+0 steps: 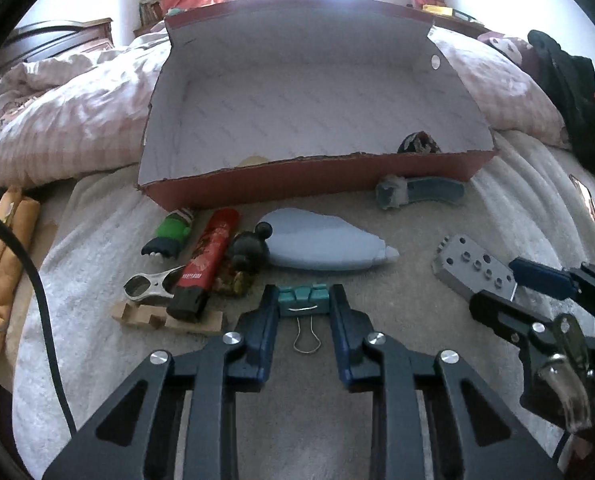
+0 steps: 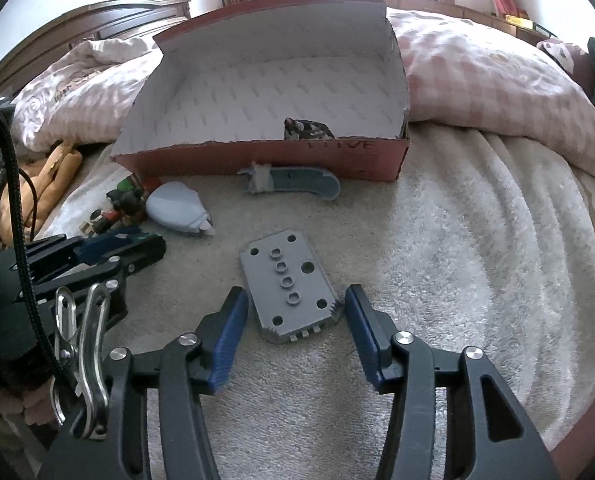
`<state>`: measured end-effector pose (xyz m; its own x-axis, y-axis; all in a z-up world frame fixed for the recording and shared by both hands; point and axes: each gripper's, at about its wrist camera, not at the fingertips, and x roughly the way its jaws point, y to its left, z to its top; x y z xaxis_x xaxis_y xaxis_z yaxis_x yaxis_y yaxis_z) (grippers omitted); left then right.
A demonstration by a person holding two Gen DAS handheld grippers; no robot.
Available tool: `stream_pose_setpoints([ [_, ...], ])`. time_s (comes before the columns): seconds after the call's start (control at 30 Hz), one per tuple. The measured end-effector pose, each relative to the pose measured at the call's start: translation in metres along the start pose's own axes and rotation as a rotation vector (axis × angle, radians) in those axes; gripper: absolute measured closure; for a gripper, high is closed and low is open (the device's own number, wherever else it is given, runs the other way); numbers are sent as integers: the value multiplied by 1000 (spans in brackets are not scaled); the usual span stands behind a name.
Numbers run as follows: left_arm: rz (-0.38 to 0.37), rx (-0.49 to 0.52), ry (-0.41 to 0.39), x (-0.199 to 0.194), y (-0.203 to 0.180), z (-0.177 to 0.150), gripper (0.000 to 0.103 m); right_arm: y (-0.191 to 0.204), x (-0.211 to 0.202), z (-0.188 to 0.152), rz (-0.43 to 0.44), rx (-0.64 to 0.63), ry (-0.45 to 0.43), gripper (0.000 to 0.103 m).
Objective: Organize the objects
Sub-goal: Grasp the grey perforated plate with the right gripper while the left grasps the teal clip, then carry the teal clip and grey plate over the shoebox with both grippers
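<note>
Meanwhile, left gripper (image 1: 303,300) clamps a teal binder clip (image 1: 303,299) at lower centre; right gripper (image 2: 293,306) stands wide around a grey perforated plastic plate (image 2: 287,286).

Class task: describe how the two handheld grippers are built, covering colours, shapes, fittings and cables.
Both the left gripper and right gripper have black angular linkage arms with triangular cut-outs, silver round screw heads and ribbed dark-blue finger pads. A black cable trails beside the left one.

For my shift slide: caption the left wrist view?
Left claw shut on teal binder clip, red cardboard box beyond on the bed.
</note>
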<state>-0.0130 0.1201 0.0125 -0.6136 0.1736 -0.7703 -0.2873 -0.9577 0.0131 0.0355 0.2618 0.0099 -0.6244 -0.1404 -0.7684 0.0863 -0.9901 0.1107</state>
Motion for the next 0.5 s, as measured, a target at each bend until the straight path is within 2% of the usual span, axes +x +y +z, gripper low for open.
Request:
stream_pose_setpoints([
  [0.2, -38, -13, 19, -11, 6, -10, 79, 6, 2, 1, 0, -16, 3, 39],
  [0.33, -35, 6, 24, -15, 5, -15, 79, 11, 5, 2, -15, -34, 1, 33],
  [0.5, -42, 1, 23, -14, 5, -16, 78, 12, 6, 1, -19, -45, -4, 33],
])
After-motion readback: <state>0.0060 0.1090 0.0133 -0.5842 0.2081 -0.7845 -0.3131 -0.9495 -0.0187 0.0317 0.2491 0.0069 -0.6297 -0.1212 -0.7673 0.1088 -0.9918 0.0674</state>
